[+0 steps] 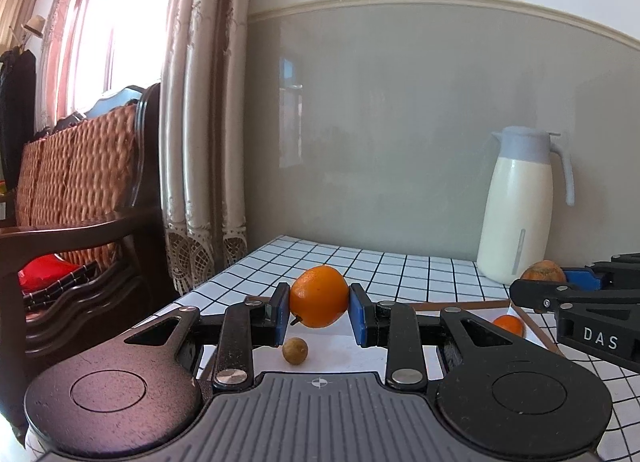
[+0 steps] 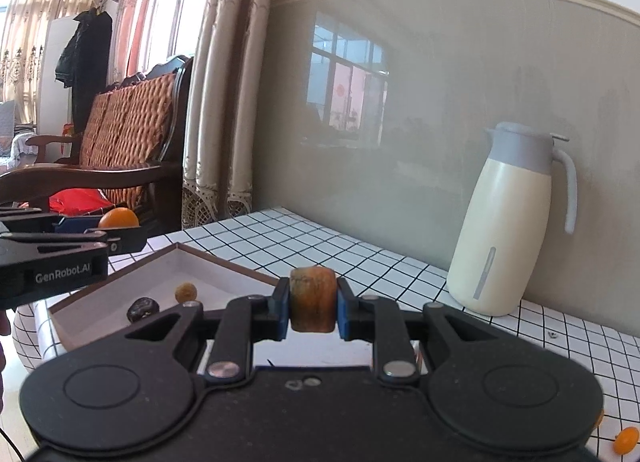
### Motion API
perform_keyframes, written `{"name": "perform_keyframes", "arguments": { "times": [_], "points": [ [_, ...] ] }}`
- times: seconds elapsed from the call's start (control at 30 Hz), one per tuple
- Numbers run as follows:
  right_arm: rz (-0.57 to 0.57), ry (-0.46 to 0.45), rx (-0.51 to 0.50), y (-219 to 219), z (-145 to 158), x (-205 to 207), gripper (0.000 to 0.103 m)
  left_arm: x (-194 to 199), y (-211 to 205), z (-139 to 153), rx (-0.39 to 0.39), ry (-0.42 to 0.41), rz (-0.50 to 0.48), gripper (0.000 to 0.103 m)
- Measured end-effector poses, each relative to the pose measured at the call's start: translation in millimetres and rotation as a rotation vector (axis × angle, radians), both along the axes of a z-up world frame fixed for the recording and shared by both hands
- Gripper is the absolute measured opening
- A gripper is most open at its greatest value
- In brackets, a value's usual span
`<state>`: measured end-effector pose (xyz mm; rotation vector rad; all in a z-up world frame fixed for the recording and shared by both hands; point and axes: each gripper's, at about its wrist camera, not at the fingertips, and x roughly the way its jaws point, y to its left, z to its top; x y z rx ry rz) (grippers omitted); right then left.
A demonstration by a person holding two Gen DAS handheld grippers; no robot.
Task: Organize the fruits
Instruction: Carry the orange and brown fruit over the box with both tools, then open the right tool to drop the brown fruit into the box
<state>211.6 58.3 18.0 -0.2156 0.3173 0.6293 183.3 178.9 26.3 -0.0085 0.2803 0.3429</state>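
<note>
Table (image 2: 360,246) with a black-grid white cloth, set against a grey wall; its far-left corner ends beside a curtain (image 1: 200,142), with a wicker-backed bench (image 1: 80,182) beyond the edge. A cream jug (image 2: 508,230) stands upright near the wall at right, handle turned right; bare cloth lies between it and the tray. Tray (image 2: 120,286), shallow, white-floored with a brown rim, sits at the table's left end with one corner toward the wall. Left gripper (image 1: 319,314) is clamped on an orange (image 1: 319,292), held above the tray; its stem points down-left toward the camera, and the fruit is nearly round, so no long axis is clear. Right gripper (image 2: 312,308) is pressed tight on a brownish-orange fruit (image 2: 312,298), squeezed so that its long axis stands upright, over the tray's near-right part. On the tray floor: a small orange (image 1: 509,325), a dark fruit (image 2: 143,309), and a yellow-brown round fruit (image 1: 295,351). One small orange fruit (image 2: 626,440) lies on the cloth at lower right.
</note>
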Motion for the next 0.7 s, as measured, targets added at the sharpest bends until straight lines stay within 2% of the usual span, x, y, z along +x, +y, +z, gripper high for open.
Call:
{"name": "perform_keyframes", "arguments": {
  "times": [0.6,0.67,0.7],
  "points": [
    [-0.023,0.109,-0.05,11.2,-23.7,51.1,0.014,49.5,23.5,-26.1,-0.055,0.117,0.028,0.031],
    [-0.036,0.126,-0.093,14.7,-27.5,58.7,0.027,54.0,24.1,-31.2,-0.052,0.133,0.027,0.035],
    [-0.067,0.117,-0.109,15.1,-30.0,61.2,0.042,53.5,23.8,-33.4,-0.052,0.13,0.026,0.046]
  ]
}}
